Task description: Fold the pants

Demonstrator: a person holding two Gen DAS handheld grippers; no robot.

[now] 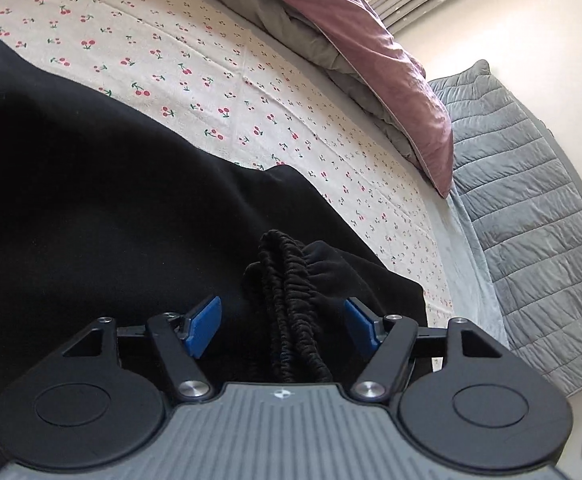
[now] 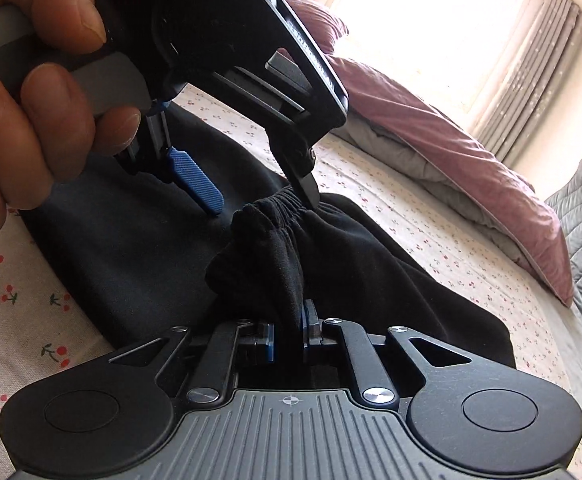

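Black pants lie spread on a cherry-print bed sheet. Their gathered elastic waistband rises in a bunch between the blue pads of my left gripper, which is open; neither pad presses on the fabric. In the right wrist view the left gripper hangs over the waistband, one finger touching its right side. Just below, my right gripper is shut on a fold of the pants, pulling the cloth into a raised peak.
A person's hand grips the left gripper's handle. A pink and grey duvet is heaped along the far side of the bed. A grey quilted cover lies beyond the bed's edge. A bright curtained window is behind.
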